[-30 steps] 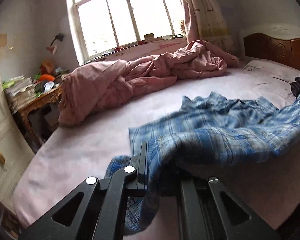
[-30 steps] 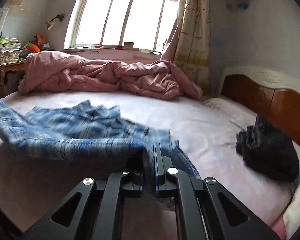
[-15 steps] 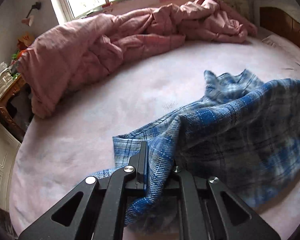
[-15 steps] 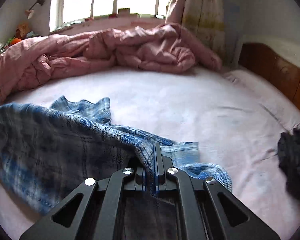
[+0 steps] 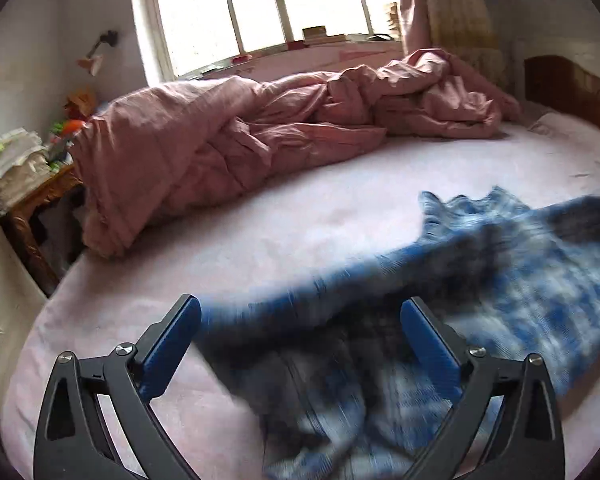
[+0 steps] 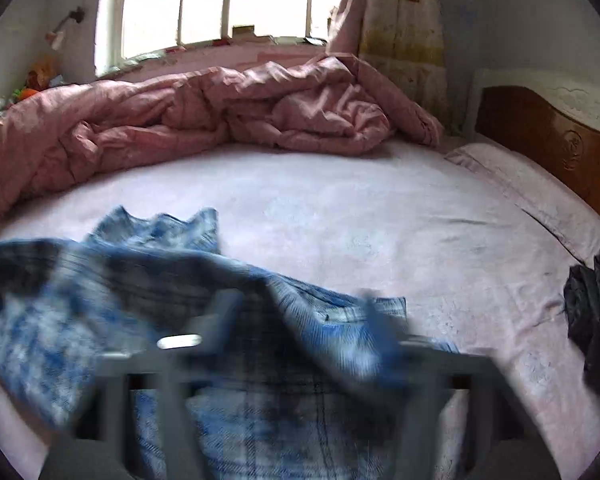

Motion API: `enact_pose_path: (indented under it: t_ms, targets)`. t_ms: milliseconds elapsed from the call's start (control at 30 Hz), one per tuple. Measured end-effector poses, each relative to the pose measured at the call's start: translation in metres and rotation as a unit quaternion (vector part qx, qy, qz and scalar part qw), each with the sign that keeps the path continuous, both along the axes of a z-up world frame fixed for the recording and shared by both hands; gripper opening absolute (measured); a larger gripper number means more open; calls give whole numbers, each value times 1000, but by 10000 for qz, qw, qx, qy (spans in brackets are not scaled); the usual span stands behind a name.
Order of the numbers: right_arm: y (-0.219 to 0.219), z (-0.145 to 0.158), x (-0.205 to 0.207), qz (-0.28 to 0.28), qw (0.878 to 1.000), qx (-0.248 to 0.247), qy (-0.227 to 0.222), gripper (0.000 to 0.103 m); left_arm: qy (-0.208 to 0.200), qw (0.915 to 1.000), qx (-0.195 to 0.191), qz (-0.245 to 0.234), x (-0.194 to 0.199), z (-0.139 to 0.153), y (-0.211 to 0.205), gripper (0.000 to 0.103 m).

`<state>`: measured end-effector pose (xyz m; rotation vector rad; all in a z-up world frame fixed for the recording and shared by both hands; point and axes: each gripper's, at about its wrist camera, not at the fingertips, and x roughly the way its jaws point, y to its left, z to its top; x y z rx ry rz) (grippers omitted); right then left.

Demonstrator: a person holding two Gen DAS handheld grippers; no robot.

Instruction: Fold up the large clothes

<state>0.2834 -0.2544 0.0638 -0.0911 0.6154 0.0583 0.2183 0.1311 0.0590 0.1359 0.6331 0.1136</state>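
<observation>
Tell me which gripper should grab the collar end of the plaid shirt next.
Probably the right gripper. In its view the blue plaid shirt shows its wavy far edge just ahead. From the left gripper that edge lies far off to the side. Both have just opened, cloth lying loose between them.

blue plaid shirt, pink quilt, pale pink sheet

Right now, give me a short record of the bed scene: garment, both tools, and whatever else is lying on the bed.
garment: blue plaid shirt, rumpled on the pink sheet, blurred
left tool: open, jaws have just been opening, shirt lies between them, not gripped
right tool: open, jaws have just been opening, blurred, shirt lies between them
far side: pink quilt, bunched under the window
right edge: dark garment, crumpled near the headboard
</observation>
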Motion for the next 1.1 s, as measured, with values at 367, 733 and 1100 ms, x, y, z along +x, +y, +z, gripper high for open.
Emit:
enact_pose_path:
  t_ms: [367,733,1100]
  targets:
    - [-47,28,-66,-391,9968,273,-640,85,-46,9946,-1029,148,-52,1,36,101]
    - [-76,-20,-75,-375,9962,702,343,74,799,9725,-2177,-208,-53,-41,54,71]
    - [-81,-51,-55,-400,9915,821,931,21,702,9952,-684,12,-56,-44,33,7]
